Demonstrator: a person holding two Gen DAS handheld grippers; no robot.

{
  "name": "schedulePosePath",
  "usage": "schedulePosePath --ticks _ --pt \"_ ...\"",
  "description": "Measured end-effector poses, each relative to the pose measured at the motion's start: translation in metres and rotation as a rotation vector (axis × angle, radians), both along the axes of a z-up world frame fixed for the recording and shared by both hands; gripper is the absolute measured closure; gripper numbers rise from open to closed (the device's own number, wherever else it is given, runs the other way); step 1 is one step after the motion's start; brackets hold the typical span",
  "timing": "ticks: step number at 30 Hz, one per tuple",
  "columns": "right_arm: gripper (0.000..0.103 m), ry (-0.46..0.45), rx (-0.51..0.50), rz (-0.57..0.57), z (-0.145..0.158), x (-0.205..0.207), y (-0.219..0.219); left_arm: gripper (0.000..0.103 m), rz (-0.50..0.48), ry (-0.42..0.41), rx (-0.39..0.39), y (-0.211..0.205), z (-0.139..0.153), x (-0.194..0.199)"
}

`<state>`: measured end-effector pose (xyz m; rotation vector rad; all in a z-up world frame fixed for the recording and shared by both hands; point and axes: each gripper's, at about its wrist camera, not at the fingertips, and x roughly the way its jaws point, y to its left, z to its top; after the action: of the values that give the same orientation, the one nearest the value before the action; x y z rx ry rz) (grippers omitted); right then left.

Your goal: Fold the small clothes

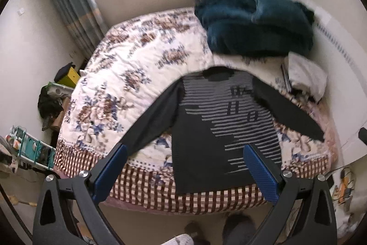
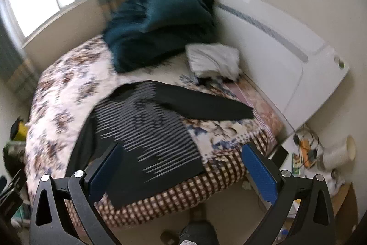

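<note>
A dark sweater with grey stripes (image 1: 206, 121) lies flat on the floral bedspread (image 1: 128, 66), both sleeves spread out and its hem at the bed's near edge. It also shows in the right wrist view (image 2: 146, 130). My left gripper (image 1: 184, 149) is open and empty, held above the near edge of the bed over the sweater's lower half. My right gripper (image 2: 182, 148) is open and empty, held above the sweater's hem and right side.
A teal blanket (image 1: 254, 20) is heaped at the head of the bed, with a folded white cloth (image 2: 213, 59) beside it. A white headboard (image 2: 286, 54) stands at the right. Clutter sits on the floor at the left (image 1: 52, 98) and a side table (image 2: 316, 157) at the right.
</note>
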<state>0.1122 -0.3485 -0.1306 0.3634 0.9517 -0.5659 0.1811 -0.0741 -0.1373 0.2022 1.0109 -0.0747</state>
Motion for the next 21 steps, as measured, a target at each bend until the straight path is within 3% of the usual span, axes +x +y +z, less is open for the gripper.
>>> schedulePosePath --ticks 6,13,19,21 --pt "0.000 0.077 0.105 -0.159 -0.124 0.052 -0.131 0.000 0.012 0.111 0.081 -0.071 -0.095 0.077" --pt "0.000 0.126 0.312 -0.365 -0.316 0.105 -0.303 0.000 0.054 0.330 0.112 -0.140 -0.244 0.147" --pt "0.000 0.122 0.463 -0.615 -0.457 0.091 -0.398 0.000 0.085 0.430 0.154 -0.172 -0.363 0.186" --pt "0.000 0.107 0.481 -0.674 -0.486 0.083 -0.414 0.000 0.092 0.448 0.161 -0.186 -0.392 0.202"
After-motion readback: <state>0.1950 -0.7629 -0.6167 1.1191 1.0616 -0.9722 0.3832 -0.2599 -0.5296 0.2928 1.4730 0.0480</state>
